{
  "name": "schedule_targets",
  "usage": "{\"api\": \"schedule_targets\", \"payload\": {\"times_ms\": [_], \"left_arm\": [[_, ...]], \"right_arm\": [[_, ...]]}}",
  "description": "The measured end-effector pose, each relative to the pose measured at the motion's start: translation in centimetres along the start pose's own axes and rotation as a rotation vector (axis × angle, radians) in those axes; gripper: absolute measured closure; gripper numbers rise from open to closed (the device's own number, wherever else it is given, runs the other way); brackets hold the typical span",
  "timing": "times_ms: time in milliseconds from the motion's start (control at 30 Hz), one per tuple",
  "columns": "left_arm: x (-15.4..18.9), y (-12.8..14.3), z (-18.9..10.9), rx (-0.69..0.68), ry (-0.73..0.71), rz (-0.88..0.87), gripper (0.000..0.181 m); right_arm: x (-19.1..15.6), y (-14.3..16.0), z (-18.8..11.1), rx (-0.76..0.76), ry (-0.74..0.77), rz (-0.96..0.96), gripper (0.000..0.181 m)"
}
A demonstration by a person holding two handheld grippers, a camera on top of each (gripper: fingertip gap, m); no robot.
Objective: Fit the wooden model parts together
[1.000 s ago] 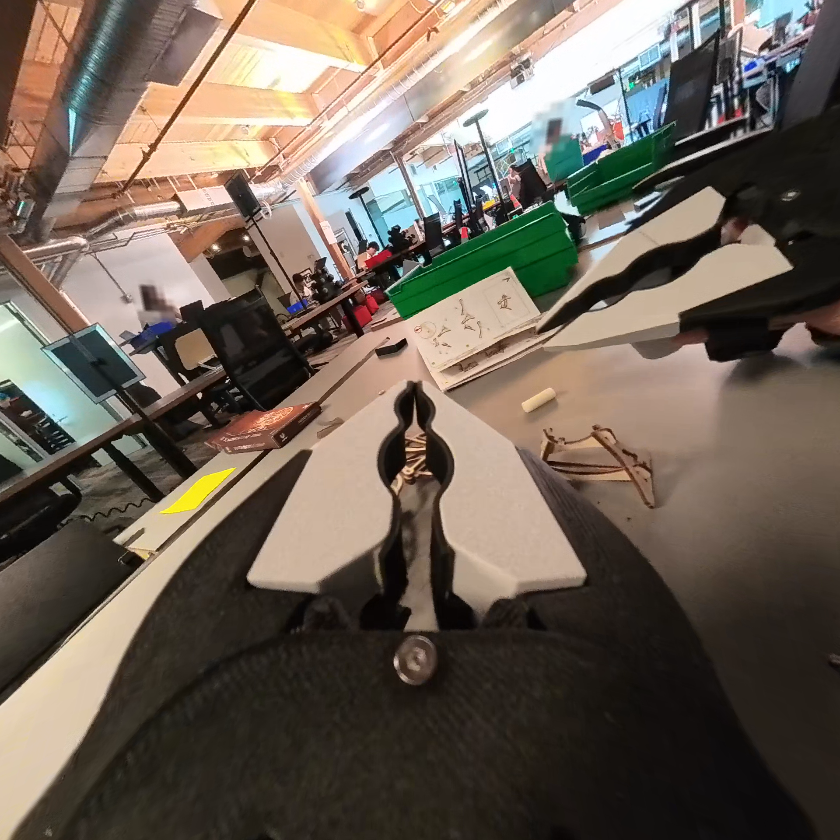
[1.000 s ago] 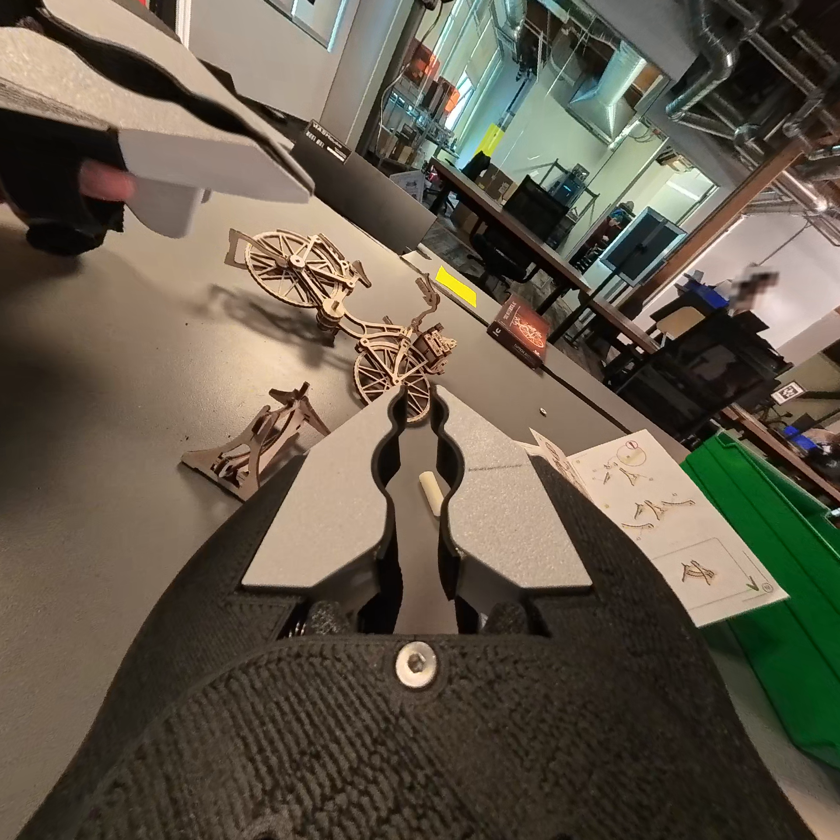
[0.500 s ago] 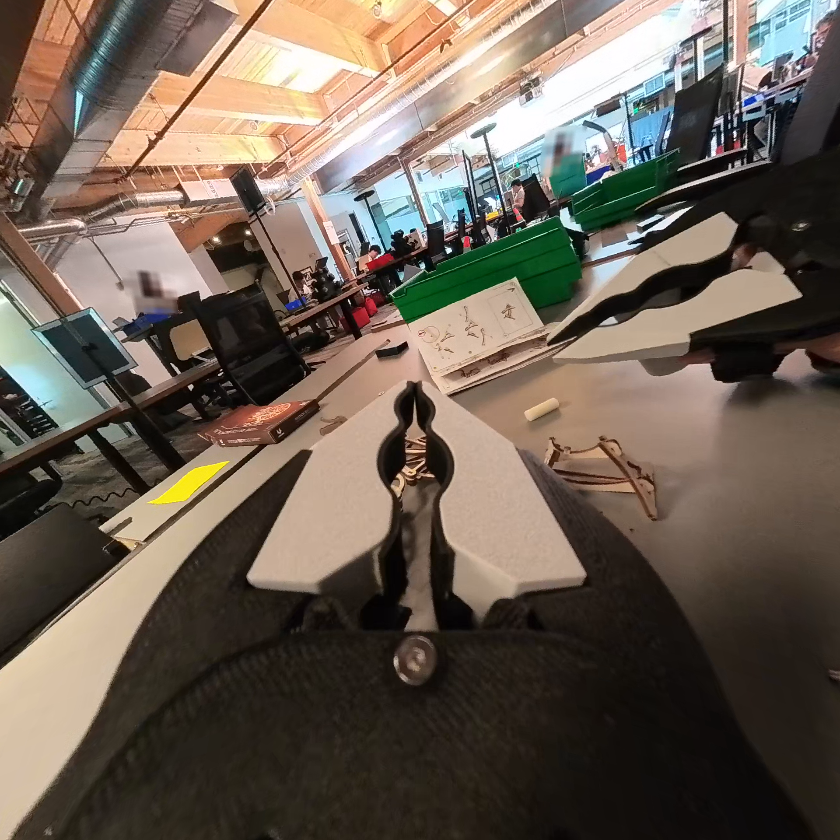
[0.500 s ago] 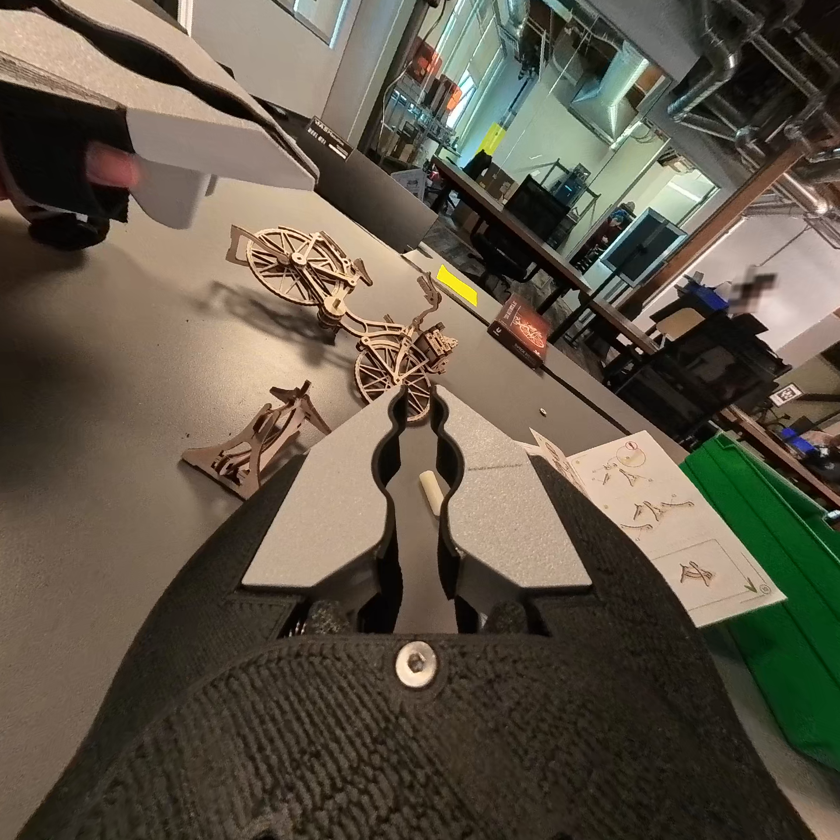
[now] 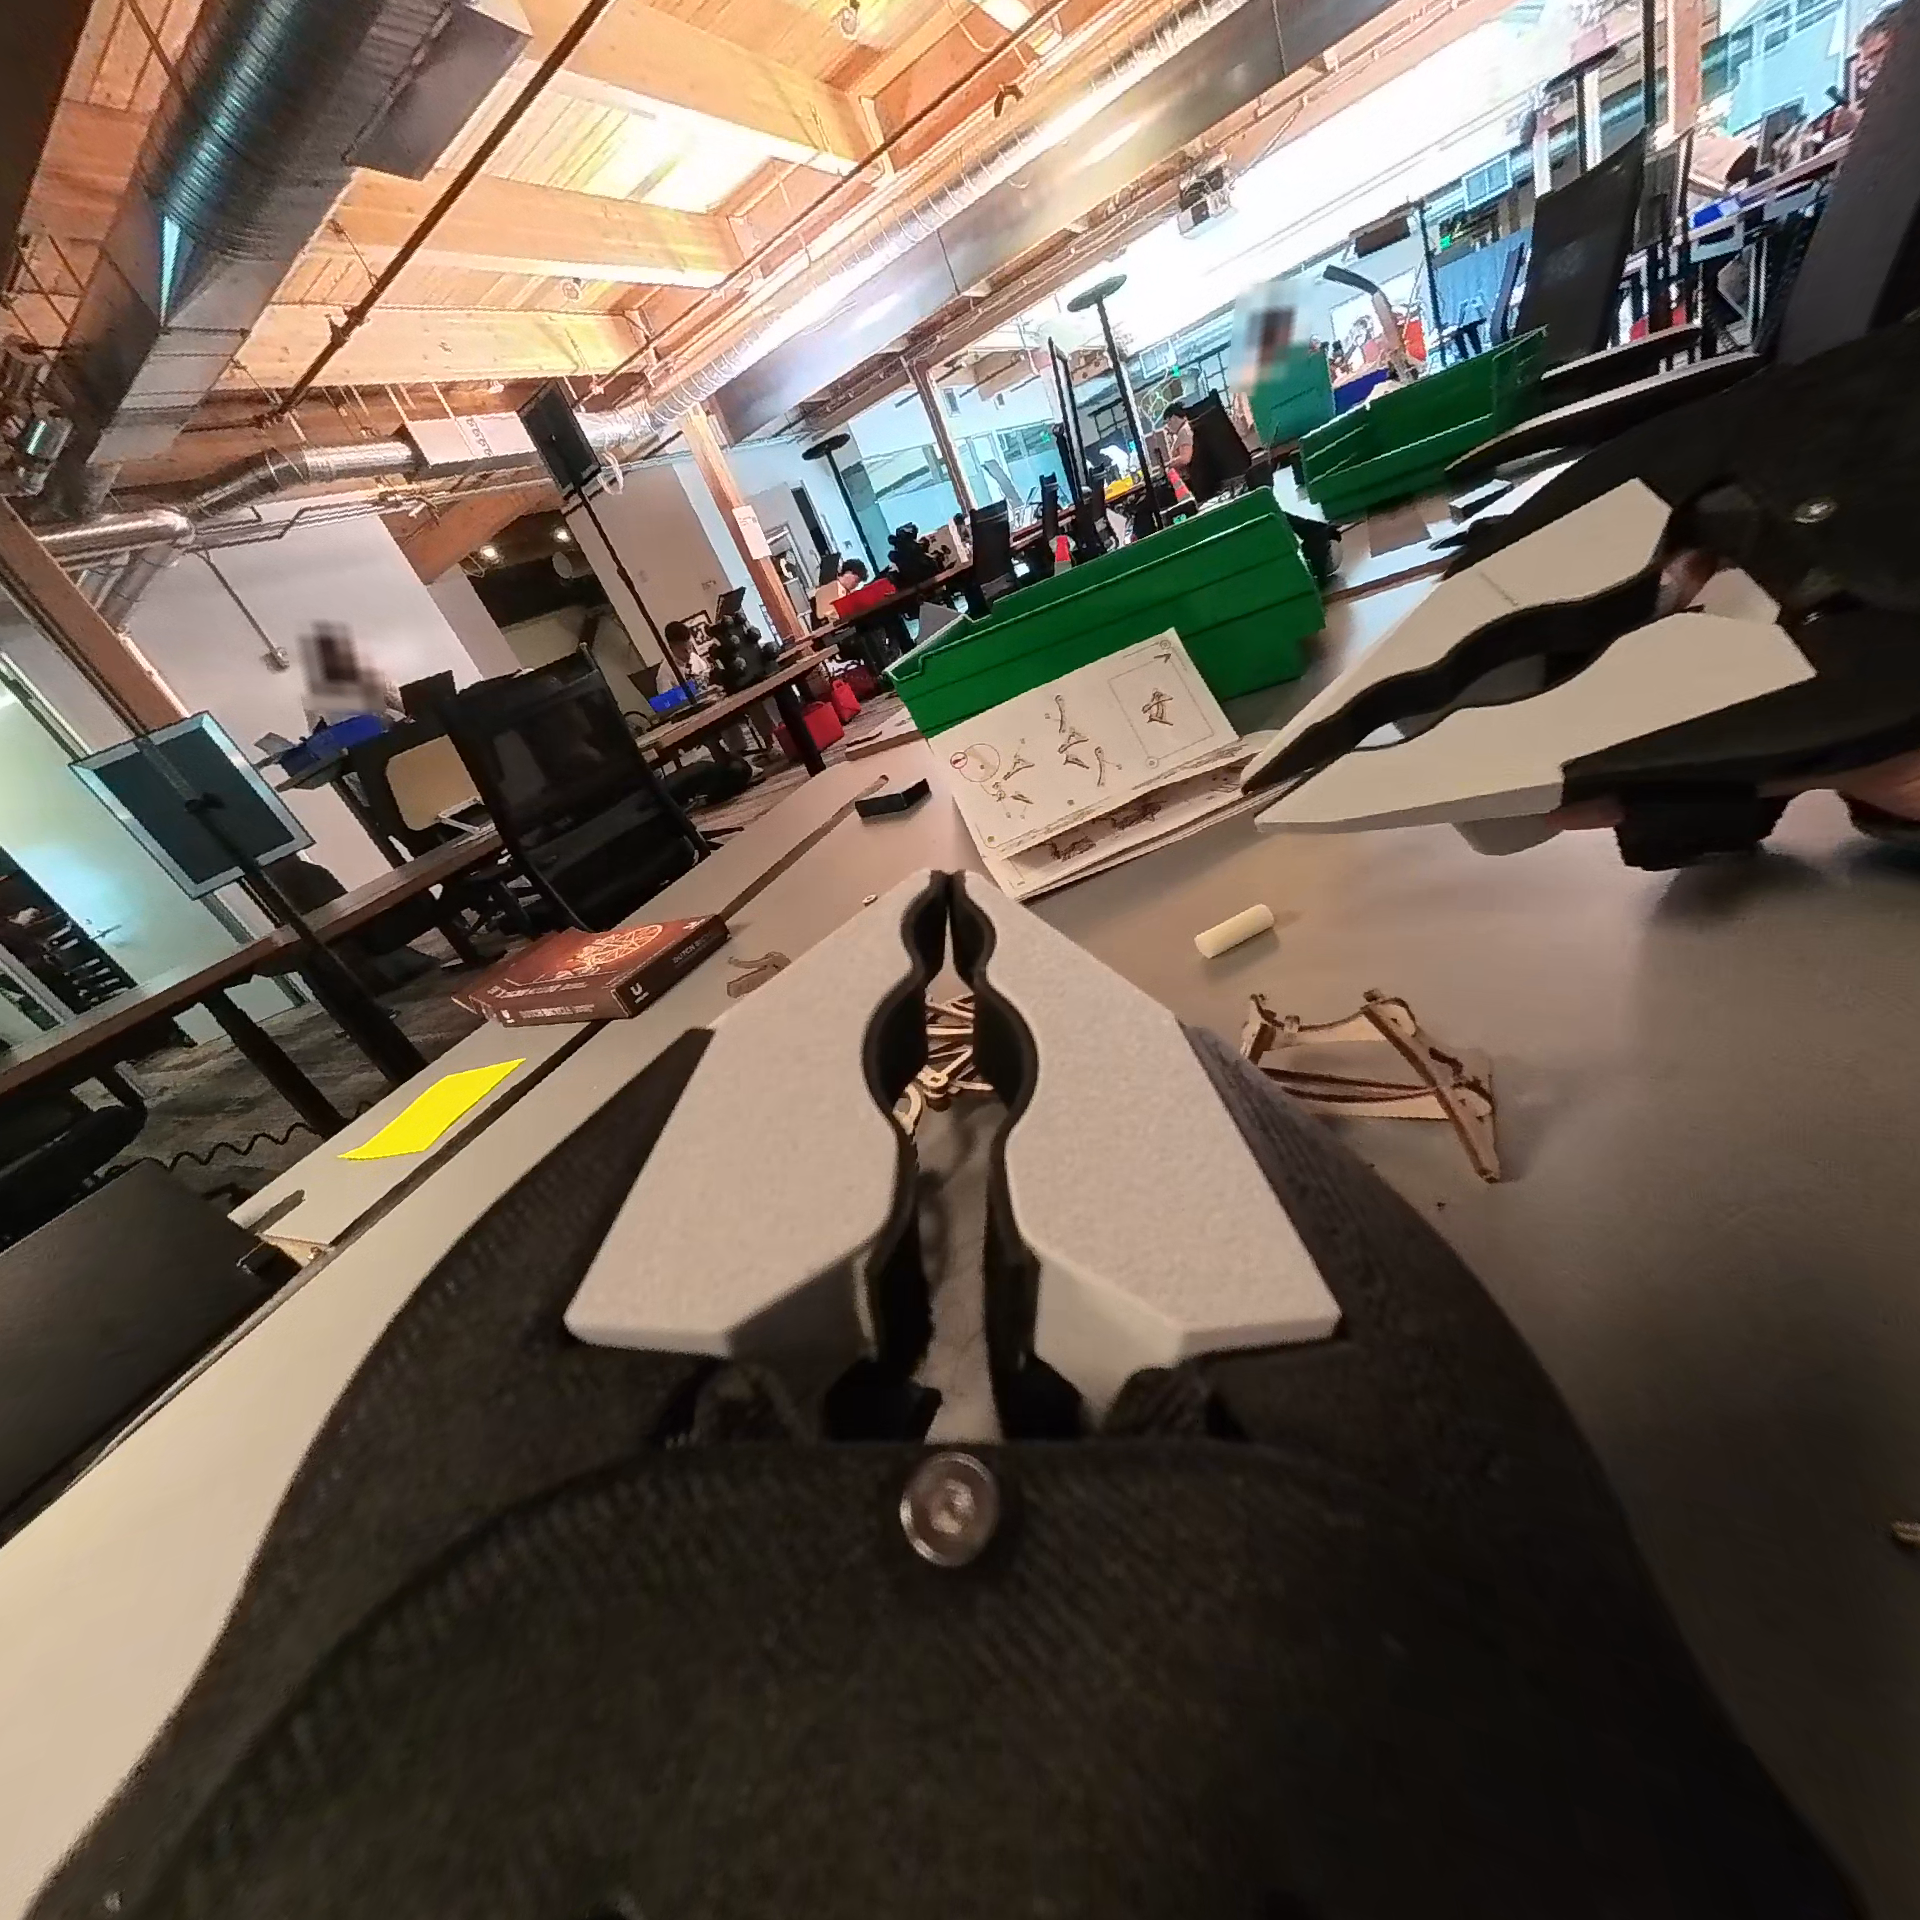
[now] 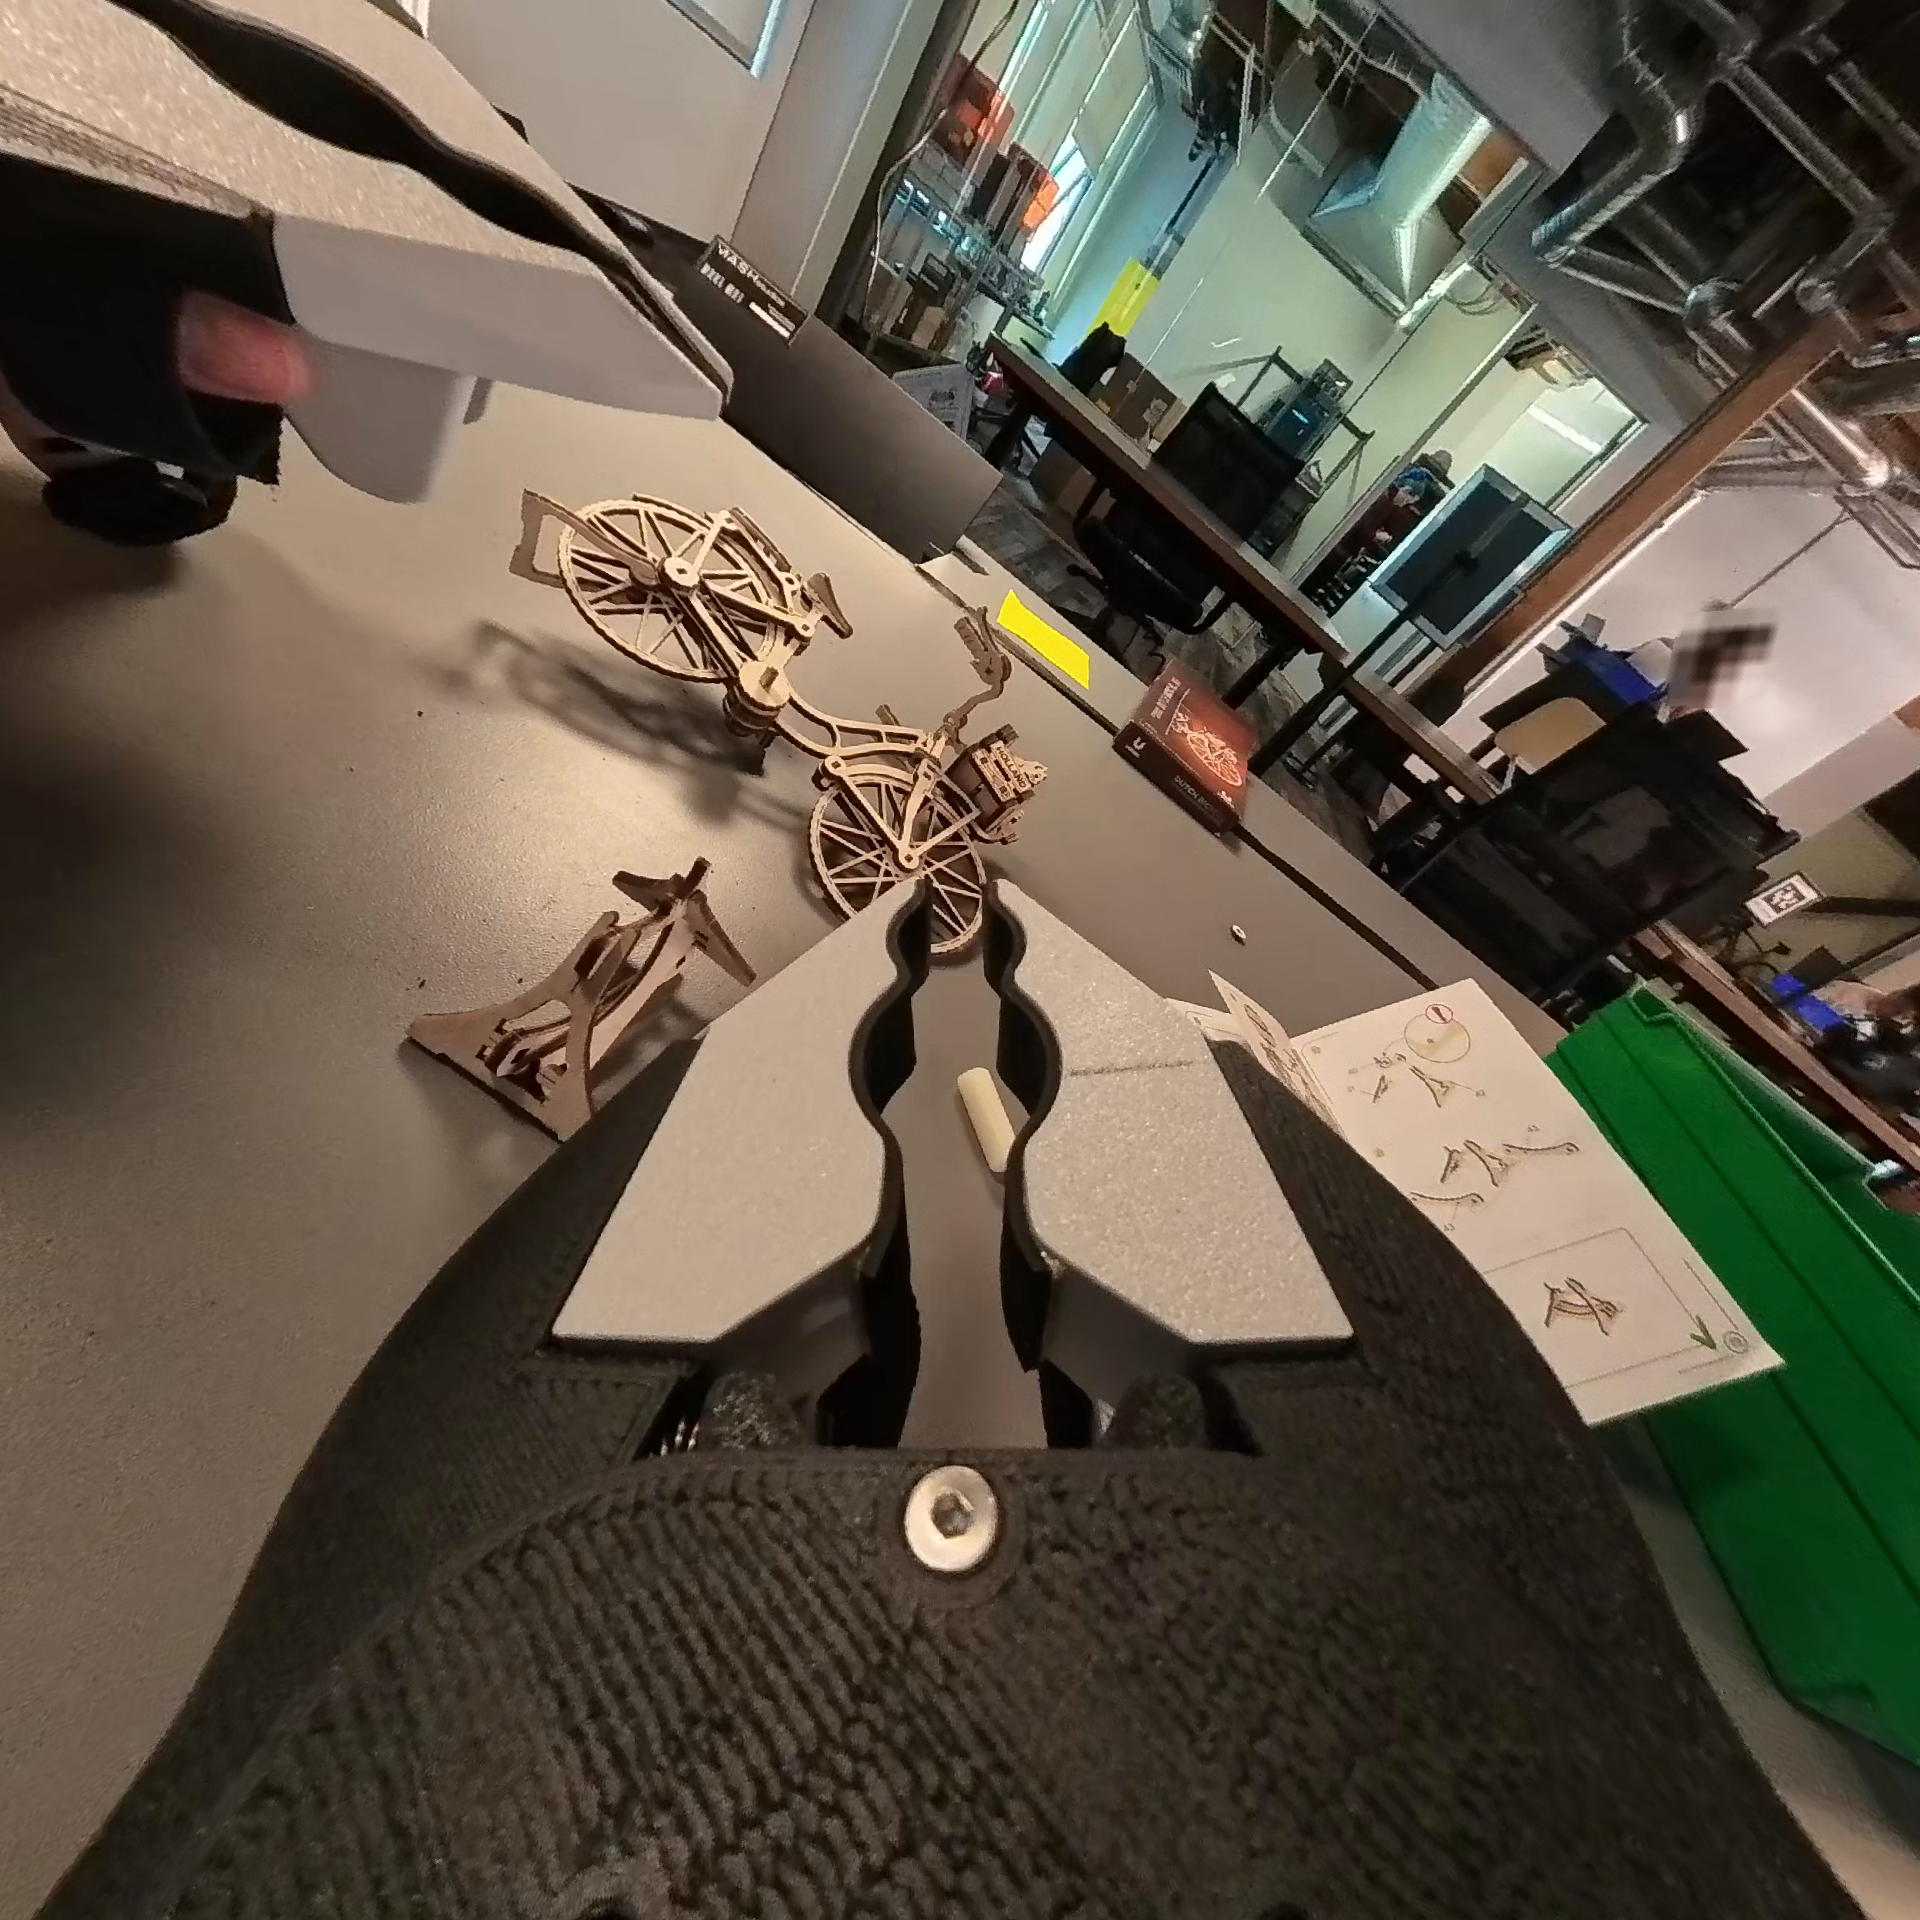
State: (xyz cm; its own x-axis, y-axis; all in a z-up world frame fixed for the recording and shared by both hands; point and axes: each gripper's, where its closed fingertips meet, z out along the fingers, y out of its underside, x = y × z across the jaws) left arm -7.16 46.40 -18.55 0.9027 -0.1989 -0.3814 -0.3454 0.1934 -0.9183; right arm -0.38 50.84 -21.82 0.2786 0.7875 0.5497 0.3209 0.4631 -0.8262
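Wooden bicycle [image 6: 790, 717] stands on the grey table [image 6: 260, 1195] just past my right tongs' [image 6: 958, 902] tips, its front wheel right at the gap between them. Those tongs are slightly parted at the tips and hold nothing. To their left, near the tips, a small wooden stand [image 6: 582, 1013] sits on the table, apart from the bicycle. Seen through the gap between the fingers, a short white stick [image 6: 985, 1120] lies flat on the table. To the right of these tongs, an instruction sheet [image 6: 1507, 1174] leans against a green bin [image 6: 1766, 1247], and a dark box [image 6: 1195, 746] lies ahead.

My left tongs [image 5: 948, 883] are closed at the tips, empty; bits of the bicycle show through the opening behind them. From this side the stand [image 5: 1382, 1070] lies to the right of the left tongs, with the stick [image 5: 1234, 931] beyond it. Both tongs hover above the table, well apart, each tilted towards the other.
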Motion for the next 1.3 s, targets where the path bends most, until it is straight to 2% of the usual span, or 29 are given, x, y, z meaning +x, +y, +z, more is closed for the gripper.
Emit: {"api": "schedule_targets", "payload": {"times_ms": [500,700,767,833,967,1133,1300], "left_arm": [[0.2,0.0,0.0,-0.002,0.004,0.01,0.181],[0.2,0.0,0.0,0.0,0.004,0.012,0.181],[0.2,0.0,0.0,0.0,0.005,0.012,0.181],[0.2,0.0,0.0,0.0,0.007,0.016,0.181],[0.3,-0.1,0.1,0.001,0.011,0.021,0.181],[0.4,-0.1,0.1,0.001,0.015,0.023,0.181],[0.7,0.0,0.1,-0.003,0.024,0.043,0.181]], "right_arm": [[-0.1,-0.1,0.0,0.005,-0.01,0.002,0.174],[-1.5,-1.4,-1.7,0.055,-0.105,0.124,0.175],[-3.6,-0.9,-2.1,-0.031,-0.226,0.188,0.172],[-5.2,-0.4,-2.1,-0.123,-0.309,0.282,0.156],[-5.3,-0.4,-2.2,-0.15,-0.266,0.331,0.151],[-6.6,0.7,-2.0,-0.27,-0.264,0.311,0.137],[-7.7,1.8,-1.6,-0.377,-0.308,0.354,0.143]]}}
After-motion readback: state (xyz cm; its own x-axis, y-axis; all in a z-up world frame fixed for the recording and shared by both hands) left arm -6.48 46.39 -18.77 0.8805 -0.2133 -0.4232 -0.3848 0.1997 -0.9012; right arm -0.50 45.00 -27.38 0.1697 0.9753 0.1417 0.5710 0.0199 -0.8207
